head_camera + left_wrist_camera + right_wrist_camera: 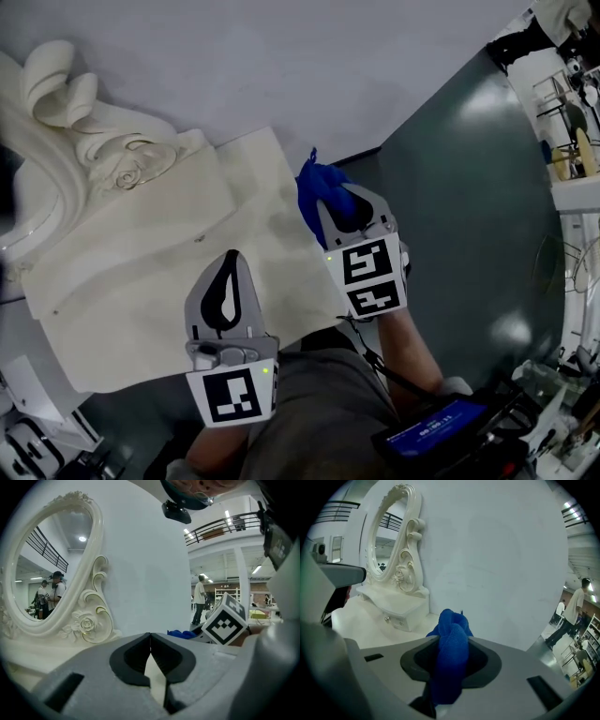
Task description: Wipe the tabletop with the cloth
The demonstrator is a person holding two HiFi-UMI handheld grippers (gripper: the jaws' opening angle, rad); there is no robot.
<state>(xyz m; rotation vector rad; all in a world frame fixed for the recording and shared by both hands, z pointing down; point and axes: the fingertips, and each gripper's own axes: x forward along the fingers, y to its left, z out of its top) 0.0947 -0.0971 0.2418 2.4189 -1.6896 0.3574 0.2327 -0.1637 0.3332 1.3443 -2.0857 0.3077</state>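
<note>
Along the far left edge of the cream tabletop [169, 281] stands an ornate oval mirror [47, 559] on a small drawer base [396, 613]. White wall [328, 66] runs right behind it; dark floor [459, 206] lies off the right edge. Blue cloth [323, 192] sits at the tabletop's right edge, bunched into a roll. Its long axis runs along the jaw gap, with the free end pointing to the wall. Right gripper [347, 211] has its jaws clamped on the cloth, which fills the gap and pokes out past the tips. Left gripper [230, 267] is over the near edge, jaws closed tip to tip with nothing between, well apart from the cloth.
</note>
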